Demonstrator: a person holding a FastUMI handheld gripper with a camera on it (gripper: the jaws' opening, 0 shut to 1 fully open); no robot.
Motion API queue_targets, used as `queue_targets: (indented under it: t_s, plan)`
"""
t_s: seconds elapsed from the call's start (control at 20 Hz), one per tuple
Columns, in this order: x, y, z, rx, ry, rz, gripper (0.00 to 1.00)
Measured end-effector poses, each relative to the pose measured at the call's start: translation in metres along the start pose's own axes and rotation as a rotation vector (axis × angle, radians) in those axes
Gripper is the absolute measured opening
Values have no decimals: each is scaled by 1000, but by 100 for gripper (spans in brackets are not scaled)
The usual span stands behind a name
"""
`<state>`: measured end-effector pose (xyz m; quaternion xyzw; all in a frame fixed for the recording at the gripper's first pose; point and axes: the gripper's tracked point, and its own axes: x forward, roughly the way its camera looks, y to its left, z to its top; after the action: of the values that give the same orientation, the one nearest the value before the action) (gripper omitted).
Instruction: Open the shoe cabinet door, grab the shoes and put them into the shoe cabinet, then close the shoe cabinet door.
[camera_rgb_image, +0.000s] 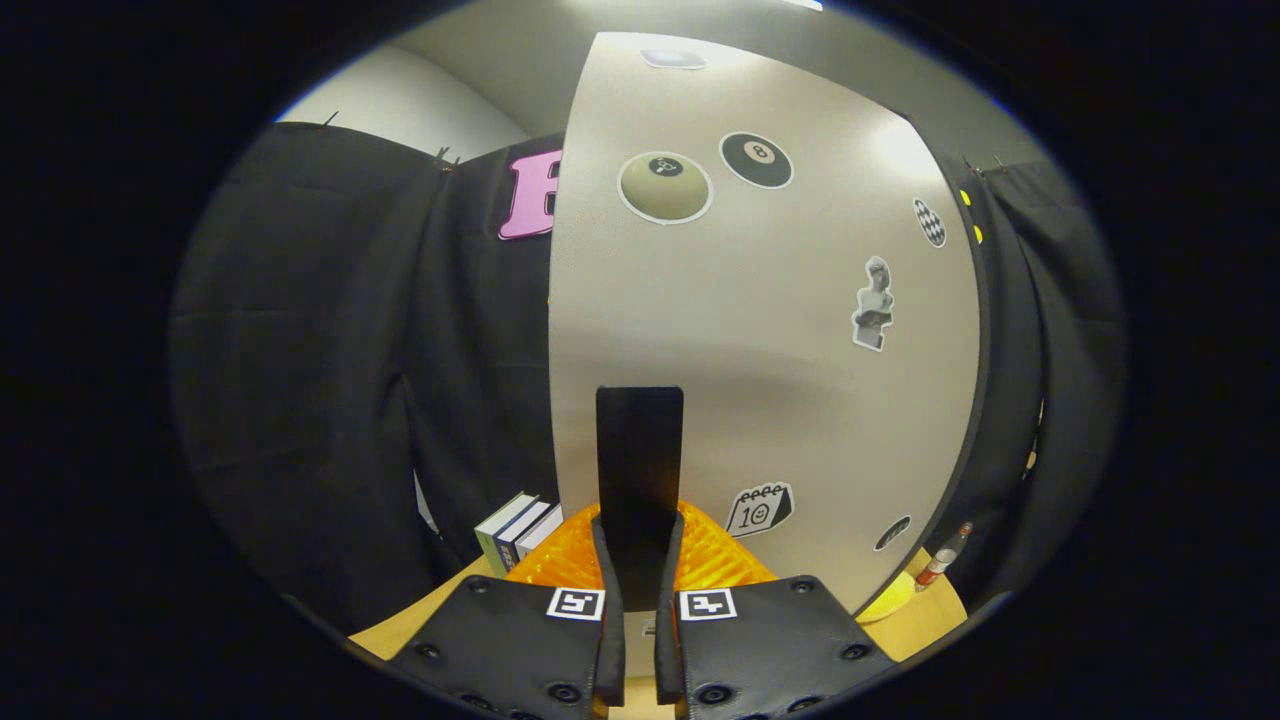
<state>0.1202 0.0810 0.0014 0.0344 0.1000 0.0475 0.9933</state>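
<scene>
Nearest the camera, the two fingers of the hand-held gripper (640, 560) are seen drawn close together, with a black upright handle (640, 470) clamped between them; both fingers are pressed against its lower part. That handle is fixed to the shoe cabinet door (760, 330), a pale, matte panel that stands directly ahead of the fingers. Several stickers are stuck on the door: a round olive ball (665, 187) and a black eight-ball (757, 160) near its top, a bust figure (873, 304) toward its right side, and a small calendar (760, 510) low down, just right of the handle. An orange ribbed object (715, 555) is seen just behind the fingertips, at the foot of the door. To the left of the door, a few books (518, 532) are stood on the wooden counter (410, 630). To the right, beyond the door's edge, a small bottle with a red cap (943, 557) is seen beside a yellow object (890, 602). Whether the door is shut or ajar cannot be told.
</scene>
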Motion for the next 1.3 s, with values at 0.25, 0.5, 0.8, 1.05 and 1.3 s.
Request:
queue_targets:
  t_s: [0.25,0.5,0.8,1.05,1.3]
  plan:
    - [-29,-14,-3,0,-7,8,13]
    - [-52,-29,-6,0,-2,1,13]
    - [-72,-50,-7,22,-13,-2,13]
    - [-86,-76,-10,5,-17,-70,13]
    - [-99,-117,-13,-50,8,-239,12]
